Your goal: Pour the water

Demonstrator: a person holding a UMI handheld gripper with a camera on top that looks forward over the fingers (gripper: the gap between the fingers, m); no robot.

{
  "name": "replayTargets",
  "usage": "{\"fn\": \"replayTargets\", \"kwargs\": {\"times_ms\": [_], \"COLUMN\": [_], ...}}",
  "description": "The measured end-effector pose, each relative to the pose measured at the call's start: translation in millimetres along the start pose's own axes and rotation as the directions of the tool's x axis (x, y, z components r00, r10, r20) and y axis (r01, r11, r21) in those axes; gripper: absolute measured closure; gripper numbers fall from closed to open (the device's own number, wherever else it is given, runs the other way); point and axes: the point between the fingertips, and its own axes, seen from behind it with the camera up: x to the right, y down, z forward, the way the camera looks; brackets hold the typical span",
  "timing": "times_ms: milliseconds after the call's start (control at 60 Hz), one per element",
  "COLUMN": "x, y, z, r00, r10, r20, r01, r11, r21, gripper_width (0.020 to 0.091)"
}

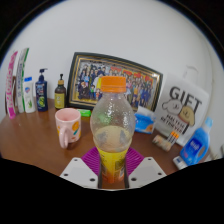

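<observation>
A clear plastic bottle (113, 128) with an orange cap and a yellow label stands upright between my fingers, its lower part filling the gap. My gripper (112, 168) is shut on the bottle, and both magenta pads (93, 160) press against its sides. A pink mug (67, 127) stands on the wooden table (30, 145) just to the left of the bottle, a little beyond my left finger. The bottle's base is hidden behind my fingers.
A framed group photo (113, 78) leans against the wall behind. Several small bottles (41, 92) stand at the back left. A white "GIFT" bag (184, 108), a blue packet (147, 122) and a blue-capped bottle (196, 143) crowd the right side.
</observation>
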Motion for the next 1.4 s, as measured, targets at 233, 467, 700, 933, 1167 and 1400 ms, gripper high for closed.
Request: {"fn": "replayTargets", "kwargs": {"times_ms": [233, 467, 700, 933, 1167, 1400], "x": [49.7, 44.2, 21.0, 2.4, -13.3, -15.4], "y": [-85.7, -143.2, -155.4, -147.9, -149.9, -134.7], "z": [33.2, 76.7, 109.2, 111.6, 87.4, 95.3], "r00": [0.834, 0.308, -0.208, -0.121, 0.612, 0.991], "r10": [-0.506, -0.907, -0.943, -0.965, -0.777, -0.106], "r20": [-0.218, -0.287, -0.261, -0.233, -0.149, 0.077], "r01": [0.502, 0.905, 0.944, 0.965, 0.783, 0.104], "r11": [0.861, 0.372, -0.124, -0.060, 0.622, 0.994], "r21": [-0.077, -0.207, -0.306, -0.254, -0.023, 0.023], "gripper_width": [0.0812, 0.0812, 0.0812, 0.0812, 0.0813, 0.0813]}}
